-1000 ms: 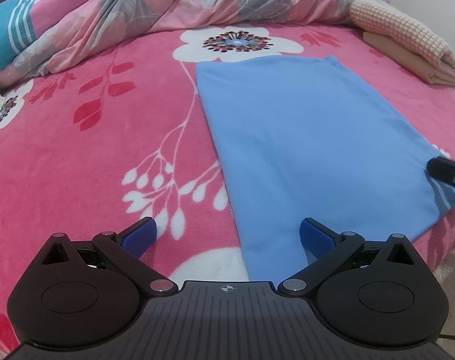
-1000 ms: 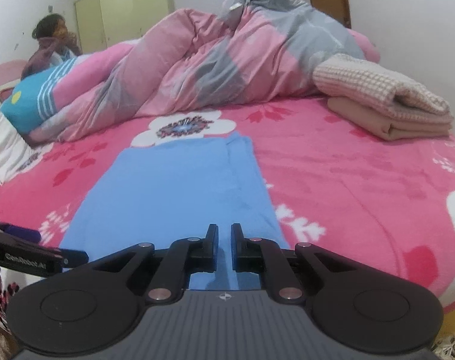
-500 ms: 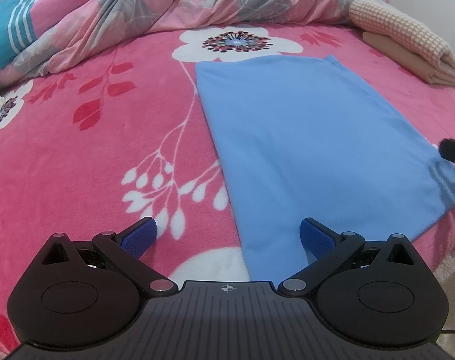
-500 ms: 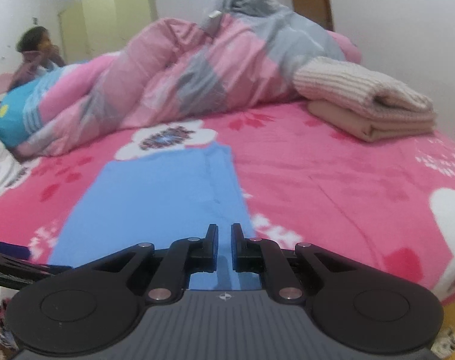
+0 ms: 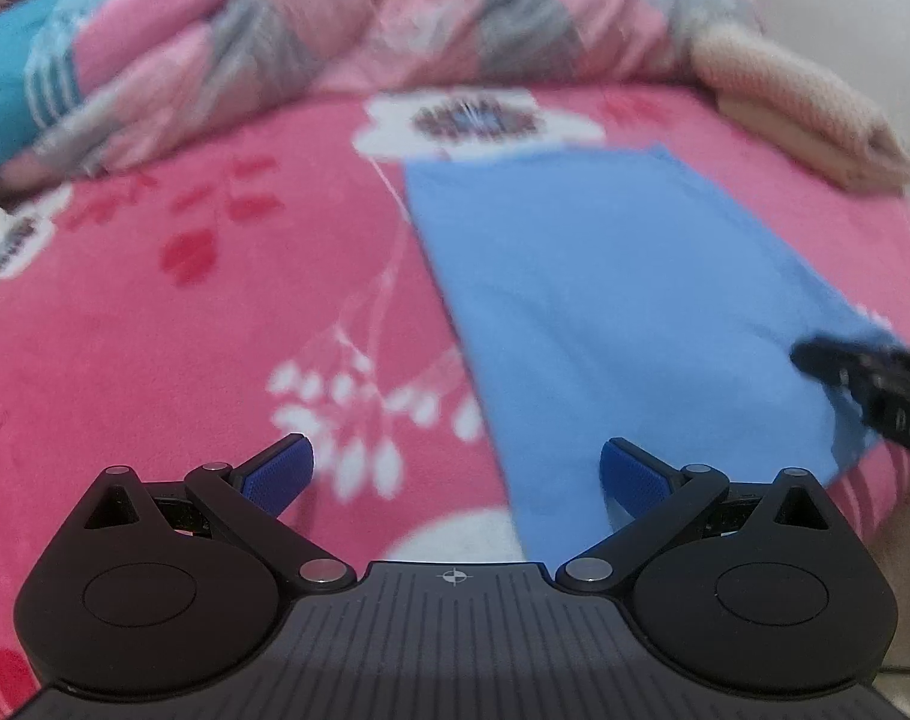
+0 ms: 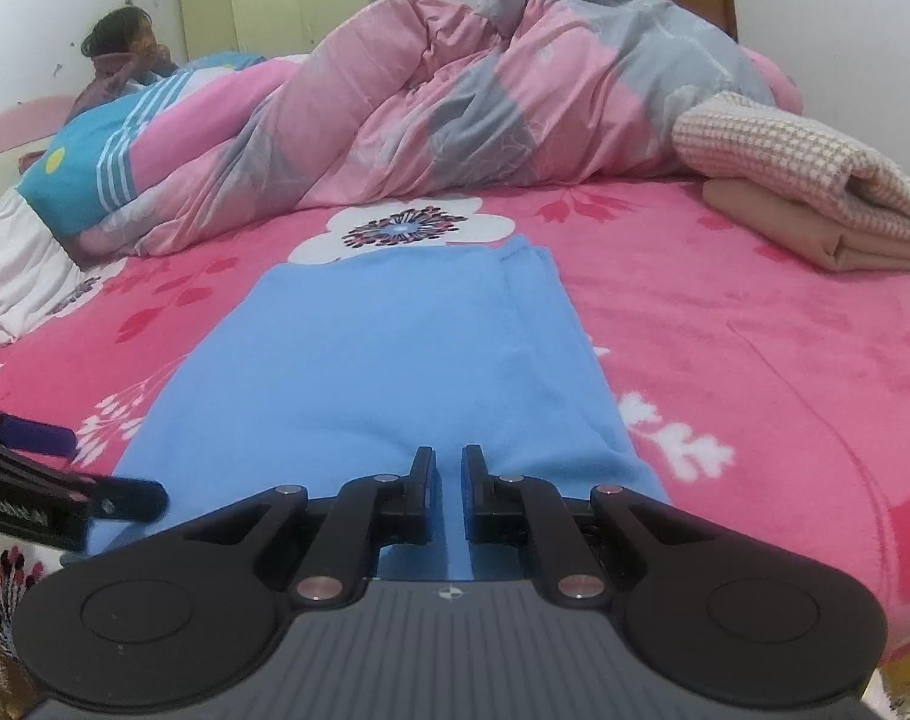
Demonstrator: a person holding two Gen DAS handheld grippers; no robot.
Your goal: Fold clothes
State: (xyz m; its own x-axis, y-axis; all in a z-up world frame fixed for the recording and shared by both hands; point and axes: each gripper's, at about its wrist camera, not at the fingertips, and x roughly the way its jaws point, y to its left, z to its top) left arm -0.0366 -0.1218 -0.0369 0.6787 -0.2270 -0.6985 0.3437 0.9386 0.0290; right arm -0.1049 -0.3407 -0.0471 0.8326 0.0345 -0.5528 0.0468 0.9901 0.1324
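Note:
A light blue garment (image 5: 604, 300) lies flat as a long folded rectangle on the pink flowered bed cover (image 5: 185, 360). My left gripper (image 5: 455, 468) is open wide just above the garment's near left corner, with the garment's left edge running between its blue pads. The right gripper (image 6: 449, 468) is shut with only a thin slit between its fingers. It hovers low over the near edge of the garment (image 6: 395, 360), nothing visibly pinched. In the left wrist view the right gripper's tip (image 5: 814, 360) reaches in over the garment's near right corner. The left gripper (image 6: 77, 468) shows at the left edge of the right wrist view.
A bunched pink and grey quilt (image 6: 455, 102) fills the far side of the bed. Folded beige and waffle-knit cloths (image 6: 814, 192) are stacked at the far right. A person (image 6: 125, 54) sits beyond the quilt at the far left. The bed's edge drops off just below both grippers.
The right gripper's tip, which had drawn back to the picture's edge half a second ago, has come in over the garment's right corner. The left wrist view has tilted and is now blurred.

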